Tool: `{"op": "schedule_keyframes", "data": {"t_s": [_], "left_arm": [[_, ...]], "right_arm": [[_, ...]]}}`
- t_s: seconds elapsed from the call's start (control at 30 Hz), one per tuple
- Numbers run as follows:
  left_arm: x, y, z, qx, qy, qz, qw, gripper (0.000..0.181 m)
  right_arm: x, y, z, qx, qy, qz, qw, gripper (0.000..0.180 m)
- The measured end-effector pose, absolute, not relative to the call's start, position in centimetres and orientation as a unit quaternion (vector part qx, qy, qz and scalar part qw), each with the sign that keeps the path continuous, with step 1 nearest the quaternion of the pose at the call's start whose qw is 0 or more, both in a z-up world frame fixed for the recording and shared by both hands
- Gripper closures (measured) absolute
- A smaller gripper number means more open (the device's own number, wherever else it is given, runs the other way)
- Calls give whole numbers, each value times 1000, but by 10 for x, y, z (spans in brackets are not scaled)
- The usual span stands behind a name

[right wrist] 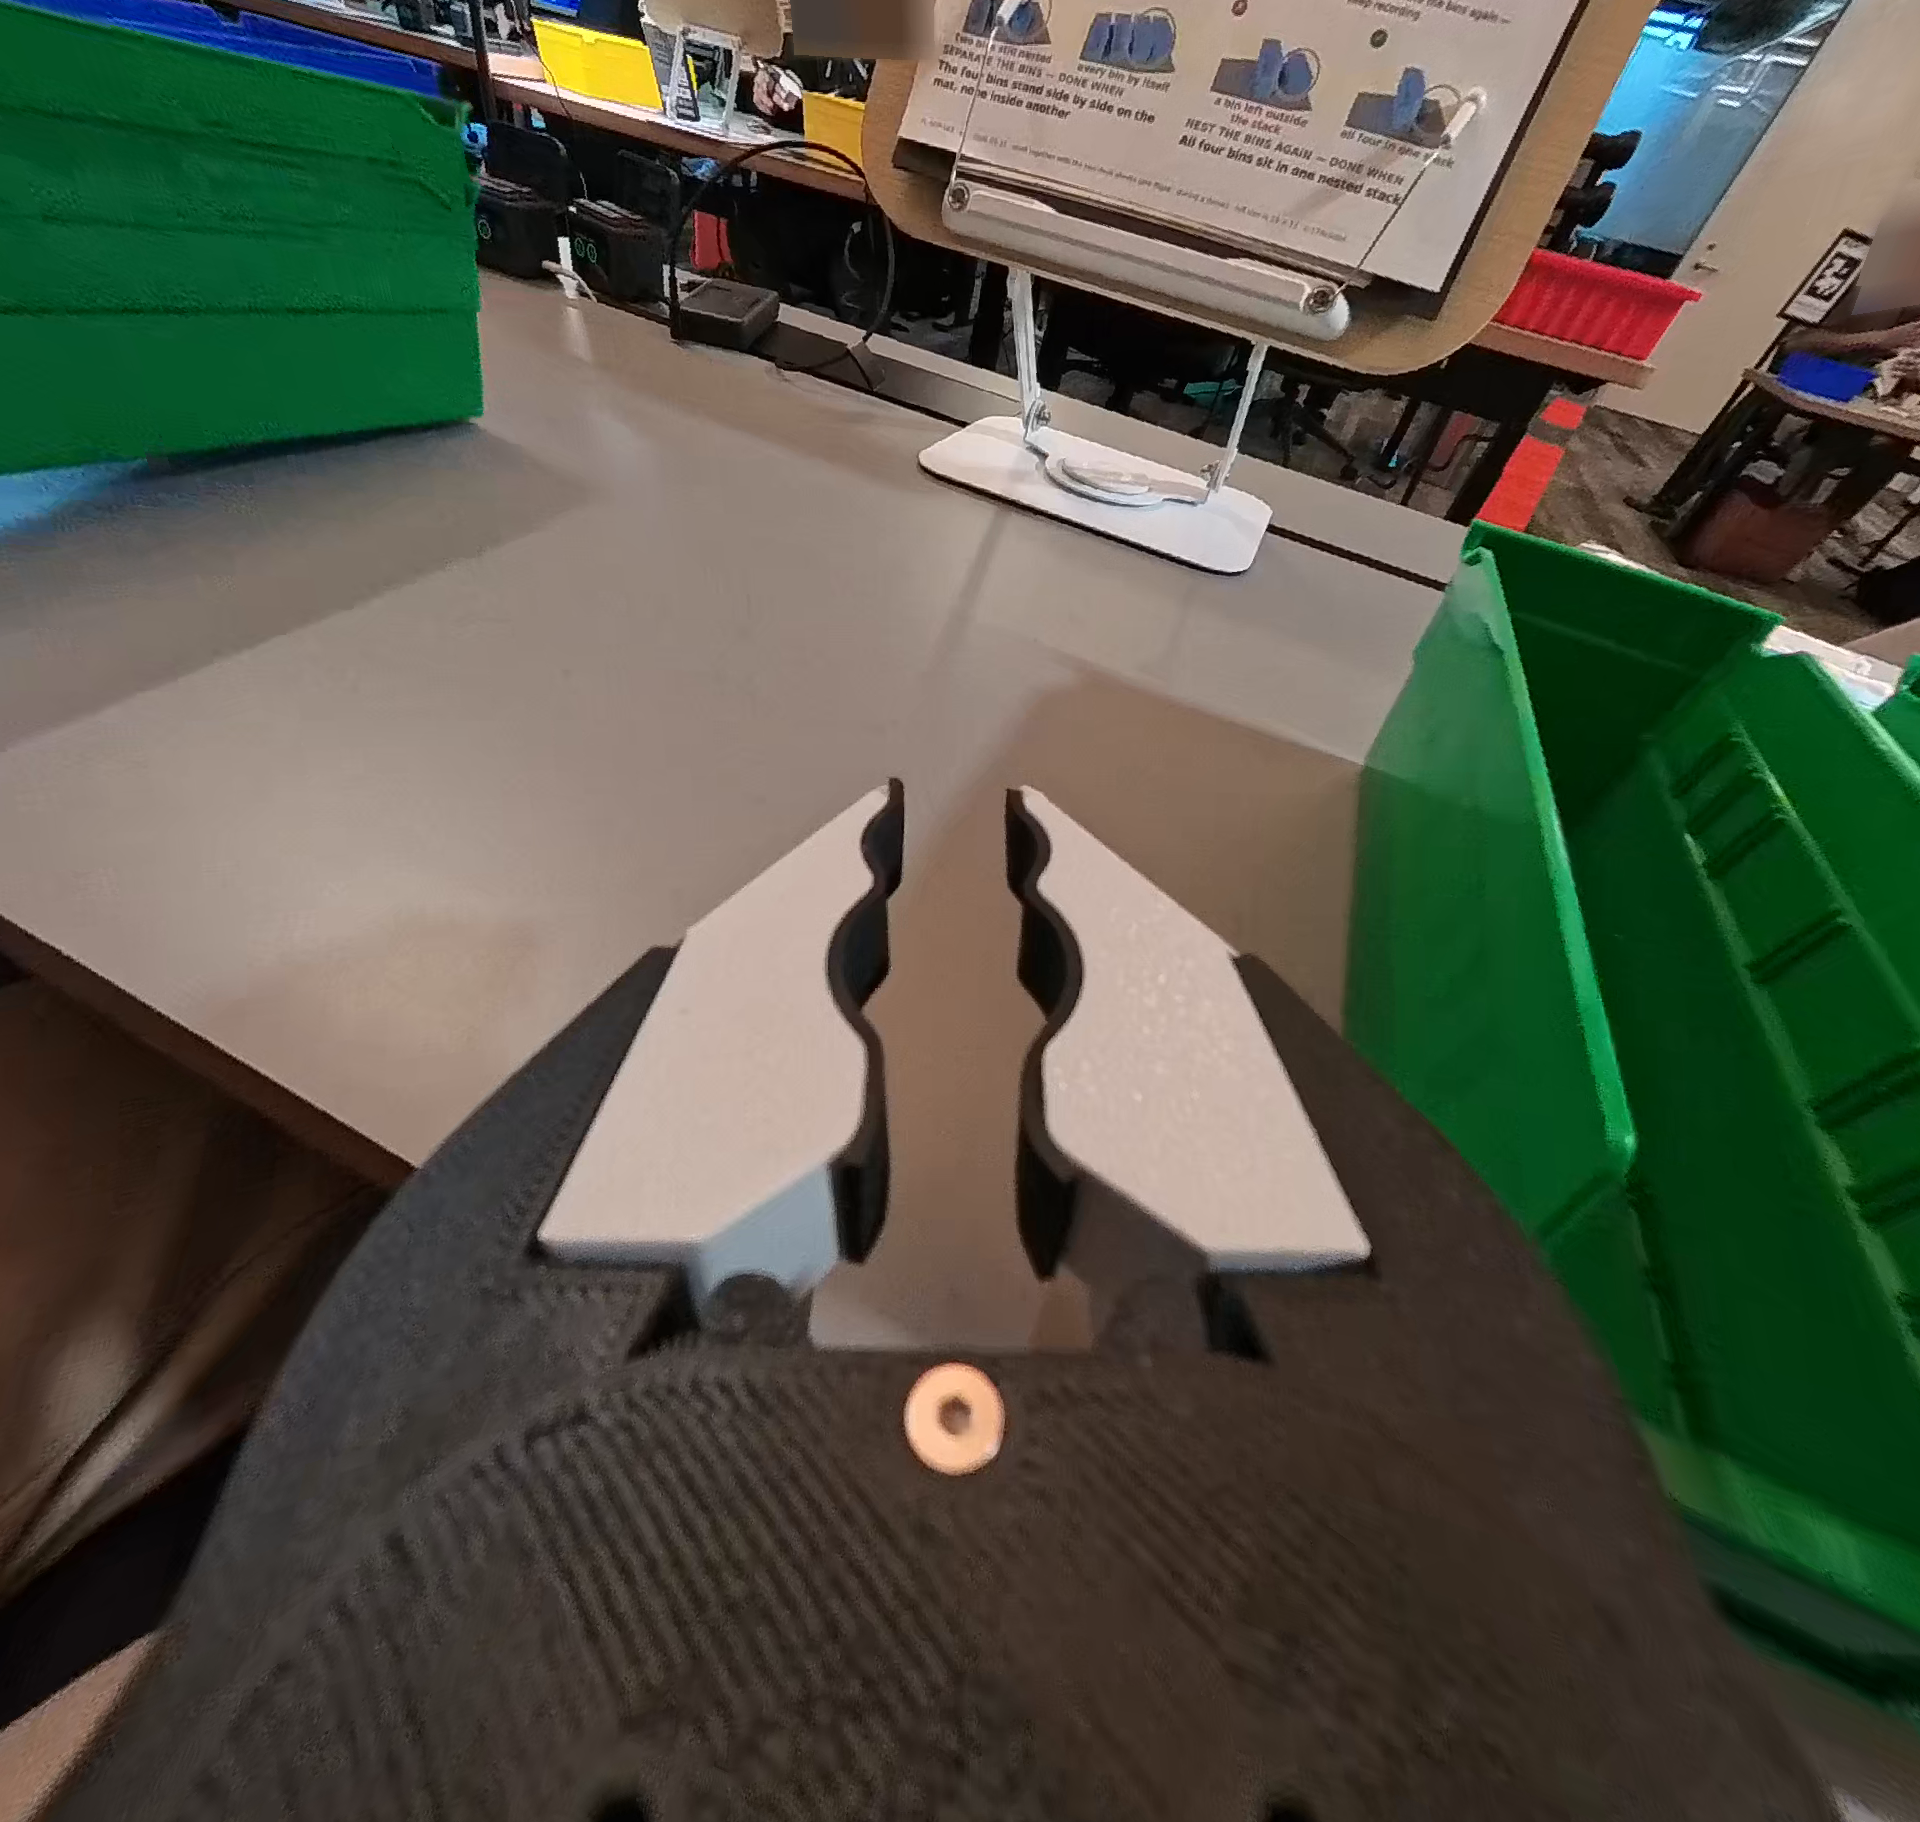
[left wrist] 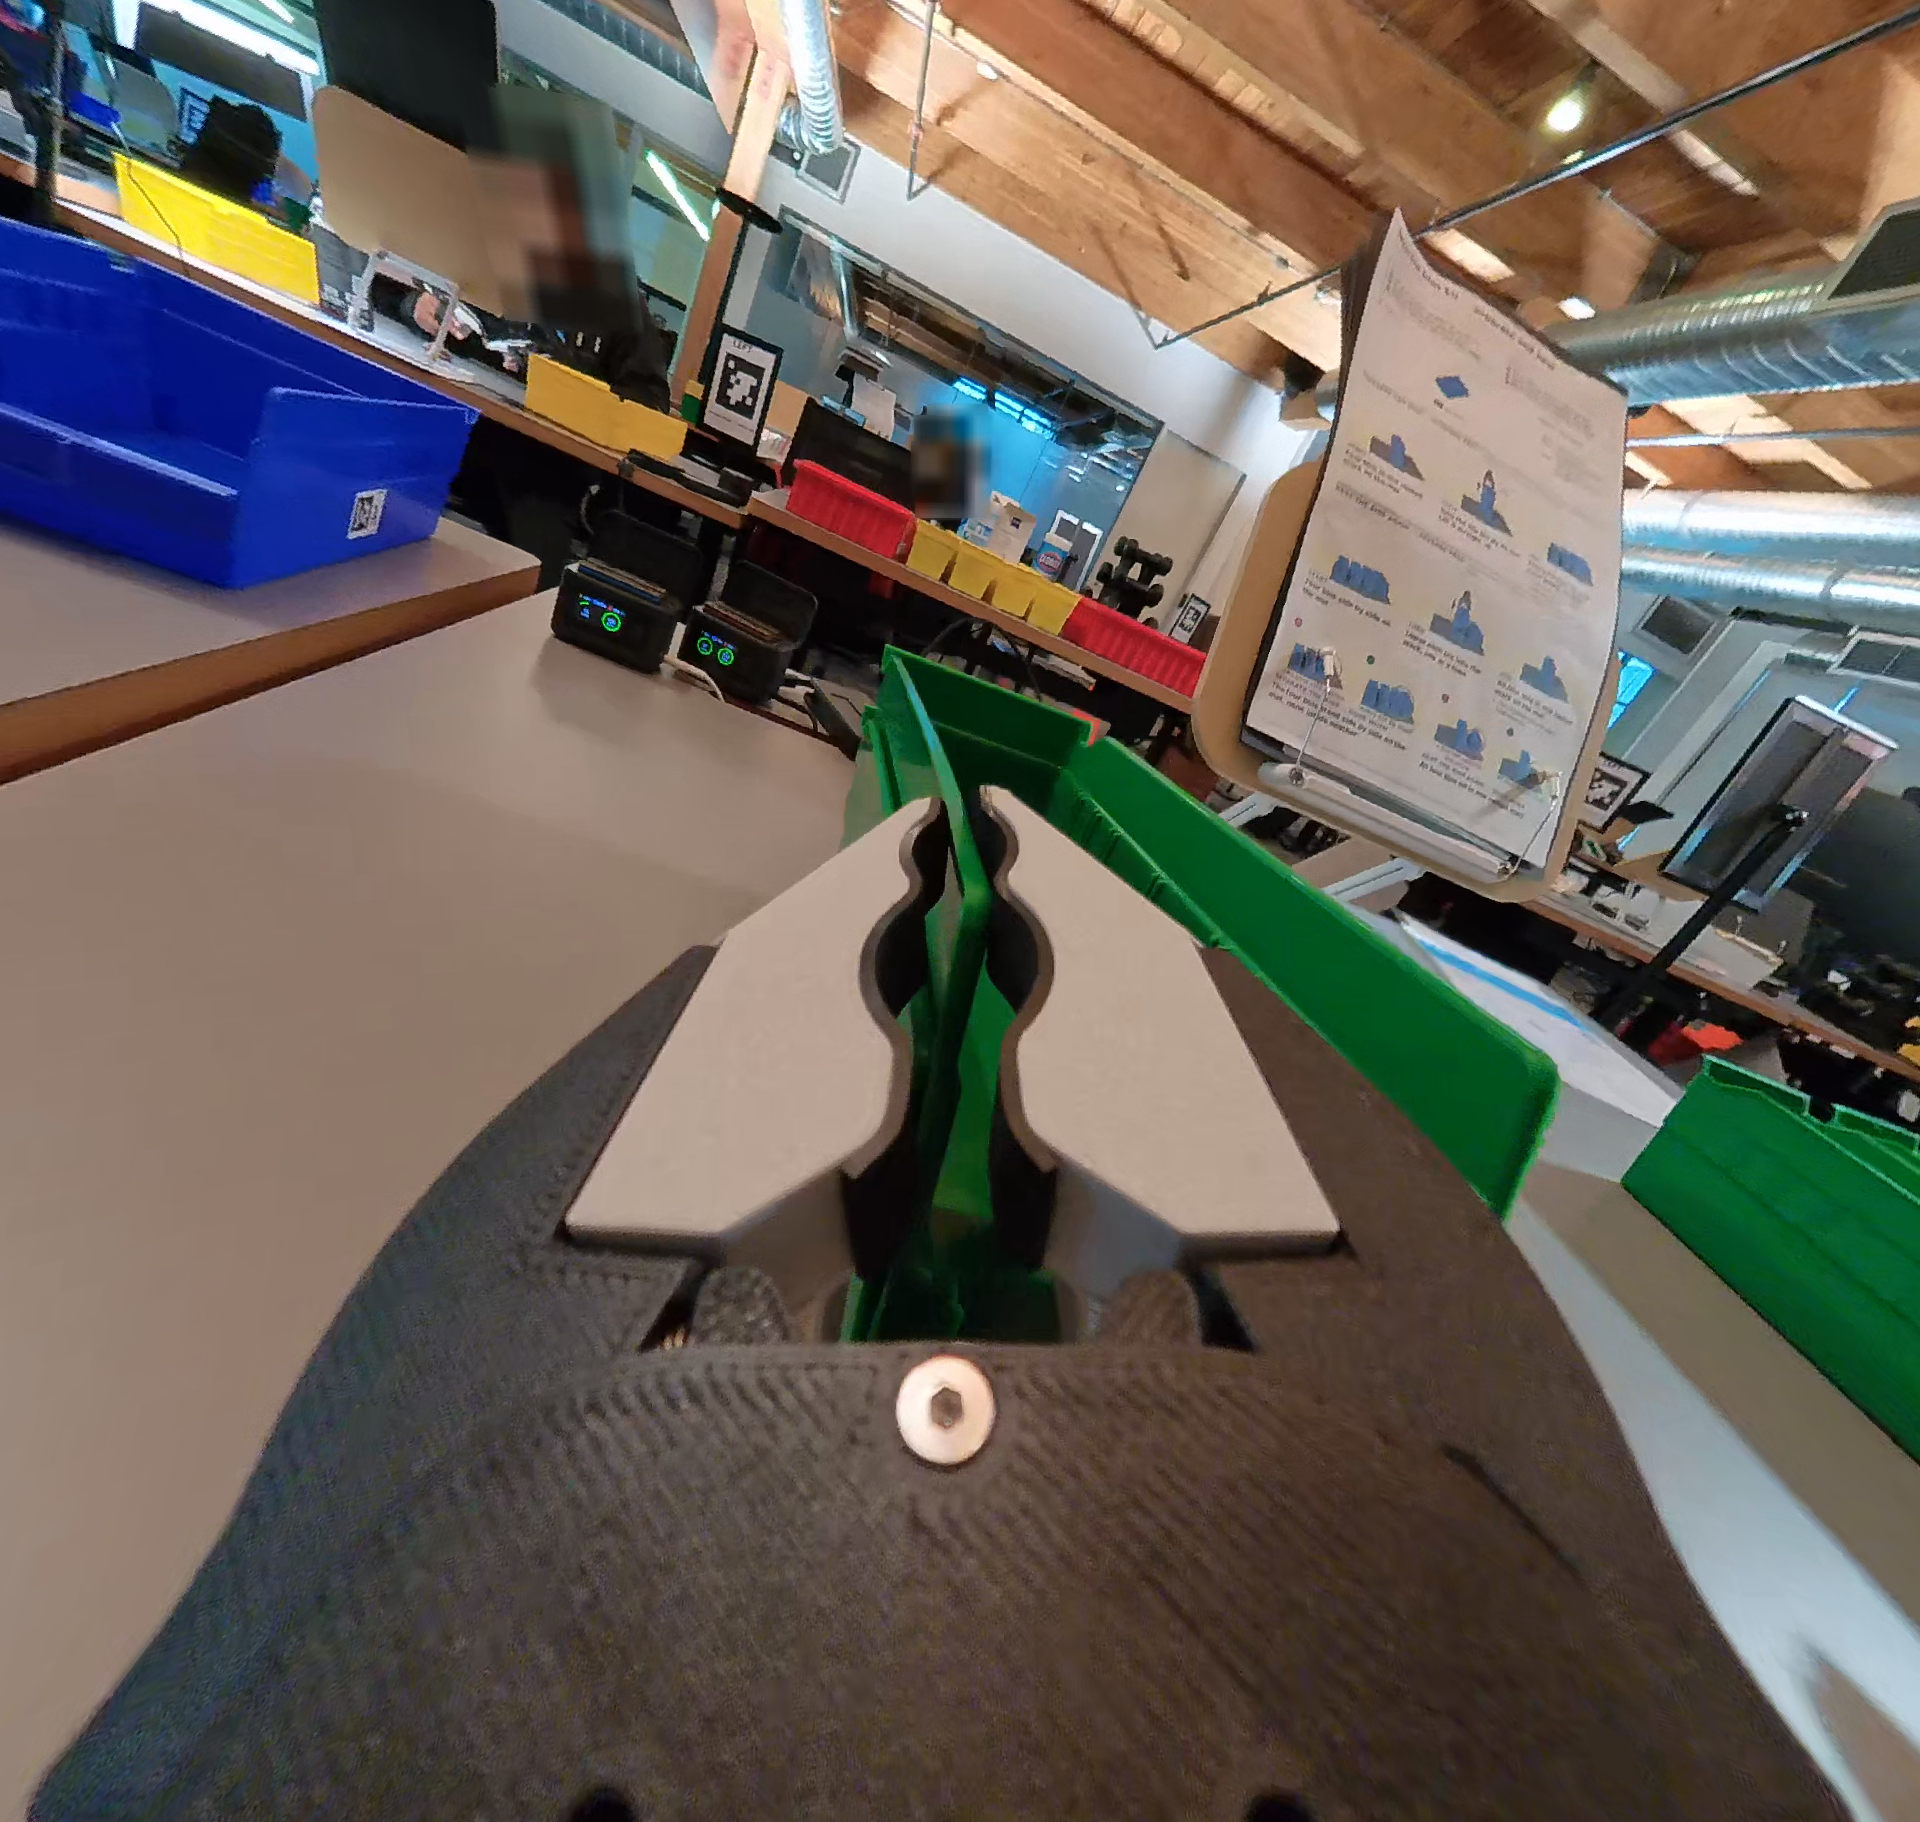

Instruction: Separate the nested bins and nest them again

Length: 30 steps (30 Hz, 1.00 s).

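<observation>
Left wrist view: the left gripper (left wrist: 964,816) is clamped on the thin wall of a green bin (left wrist: 1247,899). The wall stands on edge between the two grey fingers (left wrist: 790,1024), and the rest of this bin goes away to the right, over the grey table (left wrist: 364,941). I cannot tell if the bin touches the table. More green bins (left wrist: 1787,1253) sit at the right edge of this view, low and near the held one. Behind them a sheet (left wrist: 1455,567) with blue drawings leans on a wooden stand. On the next table at the left there is a blue bin (left wrist: 208,422), and two small black chargers (left wrist: 675,619) with green lights stand at the far edge of the table.

In the right wrist view the right gripper (right wrist: 954,796) is empty; its fingers (right wrist: 1143,1045) stand apart with a narrow gap, and the table (right wrist: 623,681) shows through it. The gripper hangs above the near part of the table. Just beside it, at the right, a green bin stack (right wrist: 1538,993) stands on the table, with at least one more bin nested inside. At the upper left the held bin (right wrist: 229,245) shows as a big green wall, blurred. The sheet stand (right wrist: 1101,494) has a white base that rests on the table farther back, between the two green masses.
</observation>
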State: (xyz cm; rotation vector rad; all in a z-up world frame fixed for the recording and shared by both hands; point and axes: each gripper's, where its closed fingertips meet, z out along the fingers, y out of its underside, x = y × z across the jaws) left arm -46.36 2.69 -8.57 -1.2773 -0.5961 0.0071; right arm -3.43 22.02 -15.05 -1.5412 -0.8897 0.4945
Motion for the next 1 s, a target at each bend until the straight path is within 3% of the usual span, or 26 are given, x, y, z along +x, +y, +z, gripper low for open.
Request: {"op": "schedule_keyframes", "data": {"t_s": [0.5, 1.0], "left_arm": [[-454, 38, -98, -617, -240, 51, 748, 181], [-445, 27, -101, -616, -239, 23, 751, 178]], "right_arm": [[-25, 225, -148, -663, -394, 187, 609, 161], [-33, 226, -141, -678, -361, 279, 577, 159]]}}
